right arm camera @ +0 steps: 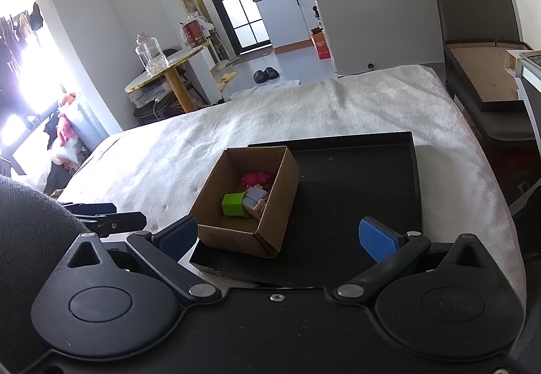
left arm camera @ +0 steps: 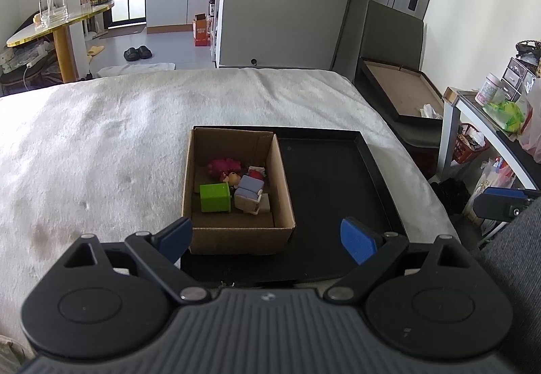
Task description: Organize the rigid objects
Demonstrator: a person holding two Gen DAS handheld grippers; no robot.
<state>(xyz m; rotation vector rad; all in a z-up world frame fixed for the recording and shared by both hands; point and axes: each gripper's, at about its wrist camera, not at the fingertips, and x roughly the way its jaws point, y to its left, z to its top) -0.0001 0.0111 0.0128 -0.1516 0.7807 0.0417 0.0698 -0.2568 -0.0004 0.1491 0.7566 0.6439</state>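
Left claw (left arm camera: pixel 267 240) is spread wide and holds nothing; it hangs low centre of the left wrist view, just short of the cardboard box (left arm camera: pixel 236 240). Right claw (right arm camera: pixel 277 239) is also wide apart and empty, low centre in its own view. The box sits in the left part of a black tray (left arm camera: pixel 338 178) on a bed (left arm camera: pixel 101 137) covered in white.

Toys are already inside the box: green cube (left arm camera: pixel 215 197), pink toy (left arm camera: pixel 225 167), pale blue-and-cream figure (left arm camera: pixel 249 193), all packed close together at centre frame. The rest of the tray looks bare and no loose toy shows on the bed.

Likely step: sorting is at or near its end, both claws idle. Next move, if any, probably means finding another item out of view, or gripping a box wall to shift it.
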